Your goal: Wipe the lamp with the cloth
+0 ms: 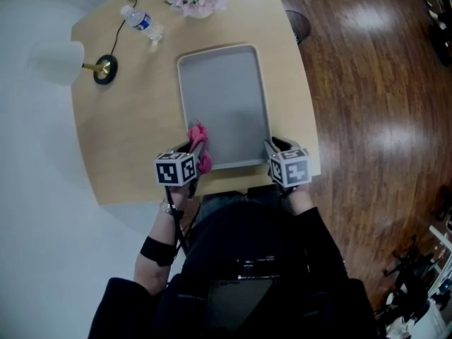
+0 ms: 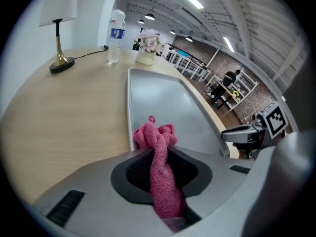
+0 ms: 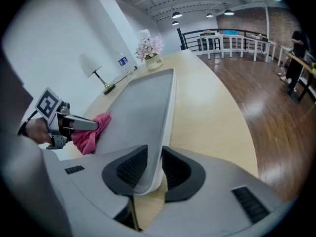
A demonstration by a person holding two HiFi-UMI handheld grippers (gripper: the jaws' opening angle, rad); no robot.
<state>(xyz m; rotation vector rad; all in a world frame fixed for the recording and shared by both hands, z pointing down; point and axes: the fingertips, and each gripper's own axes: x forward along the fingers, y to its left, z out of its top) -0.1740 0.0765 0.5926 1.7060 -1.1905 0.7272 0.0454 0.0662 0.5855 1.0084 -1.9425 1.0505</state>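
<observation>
Wiping is not yet begun: the left gripper [image 2: 160, 168] clamps the cloth [image 2: 157, 141], the right gripper [image 3: 150, 169] seemingly pinches the tray [image 1: 226, 90] rim, and the lamp [image 1: 60, 62] stands untouched across the bench [image 1: 131, 136].

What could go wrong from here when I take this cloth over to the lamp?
The lamp stands on a thin stem near the edge of the table; a firm wipe might tip it. The bottle stands close beside it and could get knocked. The right gripper clamps the tray rim, so reaching over may drag the tray.
</observation>
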